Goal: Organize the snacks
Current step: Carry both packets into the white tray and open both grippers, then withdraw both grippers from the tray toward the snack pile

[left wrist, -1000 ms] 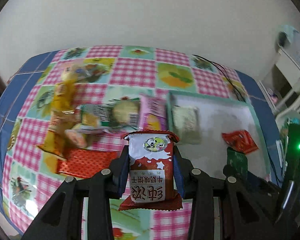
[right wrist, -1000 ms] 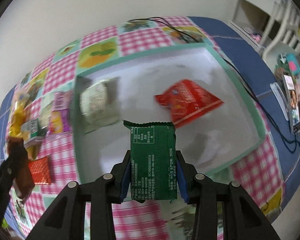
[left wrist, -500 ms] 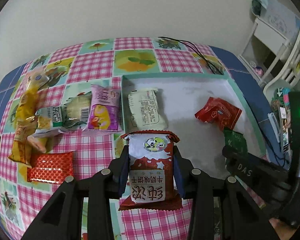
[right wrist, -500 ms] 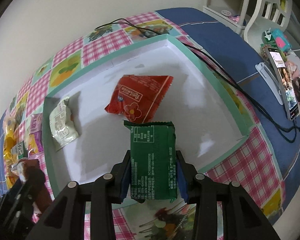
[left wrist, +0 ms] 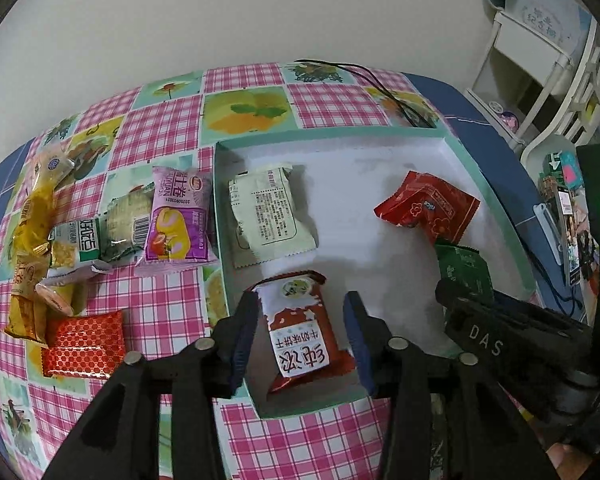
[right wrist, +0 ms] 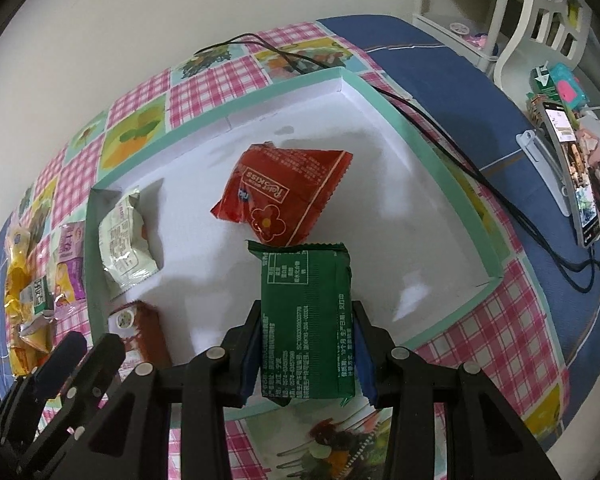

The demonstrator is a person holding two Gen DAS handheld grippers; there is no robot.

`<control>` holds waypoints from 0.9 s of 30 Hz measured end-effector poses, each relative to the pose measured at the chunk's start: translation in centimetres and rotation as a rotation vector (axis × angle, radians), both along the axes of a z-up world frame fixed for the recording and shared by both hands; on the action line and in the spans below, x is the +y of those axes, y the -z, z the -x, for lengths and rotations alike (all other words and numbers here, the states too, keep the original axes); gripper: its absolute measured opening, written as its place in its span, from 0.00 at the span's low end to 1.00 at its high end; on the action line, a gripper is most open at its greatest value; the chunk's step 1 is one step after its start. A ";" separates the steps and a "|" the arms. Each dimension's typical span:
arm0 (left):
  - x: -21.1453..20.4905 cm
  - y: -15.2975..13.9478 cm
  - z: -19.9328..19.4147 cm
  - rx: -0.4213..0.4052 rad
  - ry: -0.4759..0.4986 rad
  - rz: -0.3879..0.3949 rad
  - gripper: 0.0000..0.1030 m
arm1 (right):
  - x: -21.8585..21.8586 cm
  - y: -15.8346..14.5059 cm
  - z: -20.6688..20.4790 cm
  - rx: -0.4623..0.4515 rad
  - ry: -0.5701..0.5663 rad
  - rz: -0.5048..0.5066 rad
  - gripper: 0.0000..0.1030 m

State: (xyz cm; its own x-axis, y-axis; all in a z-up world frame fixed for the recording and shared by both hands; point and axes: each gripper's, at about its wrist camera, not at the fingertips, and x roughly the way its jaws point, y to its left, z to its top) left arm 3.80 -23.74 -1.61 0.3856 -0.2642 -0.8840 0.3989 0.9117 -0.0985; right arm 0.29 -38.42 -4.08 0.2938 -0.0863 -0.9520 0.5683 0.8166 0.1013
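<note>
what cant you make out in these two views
- Left wrist view: most of the green packet, hidden behind the right gripper.
- Right wrist view: lower part of the brown biscuit packet, covered by the left gripper.
- Both views: whether the biscuit packet rests fully on the tray floor.

**Black two-finger grippers with blue pads**

The left gripper is black plastic, angular linkage arms joined by round silver screw heads, each fingertip faced with a dark blue pad. The right gripper is built the same. Seen from the left wrist, the right gripper's body carries white letters "DAS", with a green light lit just beside it.
</note>
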 end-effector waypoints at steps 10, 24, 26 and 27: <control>1.2 0.0 -0.6 0.041 -0.070 -0.016 0.60 | 0.1 0.1 -0.2 0.003 -0.012 -0.009 0.46; 4.2 0.3 -1.9 0.040 -0.219 -0.060 0.87 | 1.0 0.2 -0.5 -0.005 -0.083 0.025 0.88; 4.6 0.3 -2.0 0.028 -0.235 -0.075 0.88 | 1.1 0.1 -0.5 -0.011 -0.090 0.029 0.92; 4.8 0.3 -2.1 0.022 -0.240 -0.081 0.92 | 1.2 0.0 -0.5 -0.015 -0.093 0.031 0.95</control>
State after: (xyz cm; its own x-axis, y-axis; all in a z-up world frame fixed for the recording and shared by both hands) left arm 5.87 -18.96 -1.93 0.4096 -0.0951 -0.9073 0.1682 0.9854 -0.0274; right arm 0.76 -37.20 -4.11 0.3161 -0.0875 -0.9447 0.4886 0.8685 0.0831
